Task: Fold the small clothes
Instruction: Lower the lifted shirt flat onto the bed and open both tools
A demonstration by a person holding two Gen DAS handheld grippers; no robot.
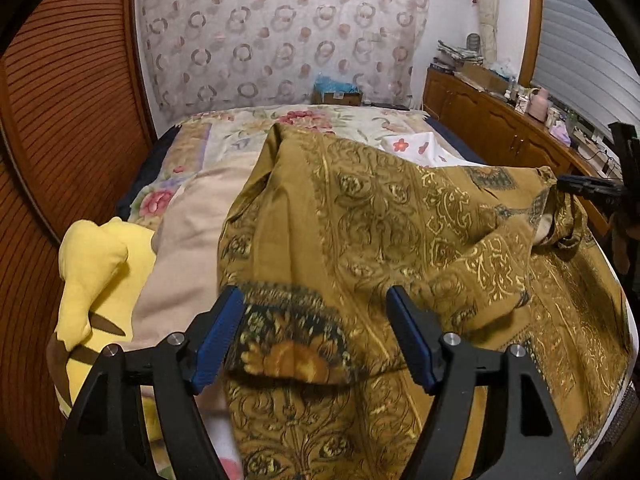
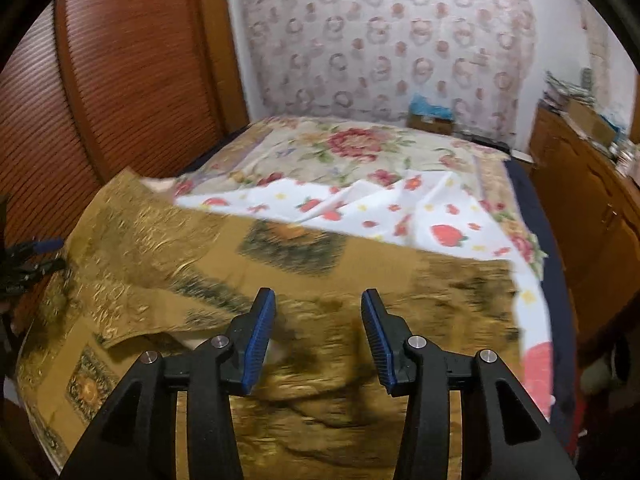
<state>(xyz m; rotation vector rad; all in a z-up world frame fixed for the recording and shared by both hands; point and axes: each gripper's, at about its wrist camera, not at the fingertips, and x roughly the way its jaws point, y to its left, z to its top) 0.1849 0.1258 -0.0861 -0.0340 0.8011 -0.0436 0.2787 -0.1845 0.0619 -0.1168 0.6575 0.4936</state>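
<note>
I tilt both down over the bed (image 2: 352, 148) — my left hand-held gripper (image 1: 316, 336) and right hand-held gripper (image 2: 318, 336) stand apart, gripping nothing — the mustard patterned cloth (image 1: 400, 220) lies rumpled beneath. No readable writing.

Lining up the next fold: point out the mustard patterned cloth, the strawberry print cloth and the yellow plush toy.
mustard patterned cloth (image 1: 400, 220): left wrist view, on its raised middle fold.
strawberry print cloth (image 2: 400, 216): right wrist view, on its white centre.
yellow plush toy (image 1: 96, 276): left wrist view, on its yellow body.
</note>
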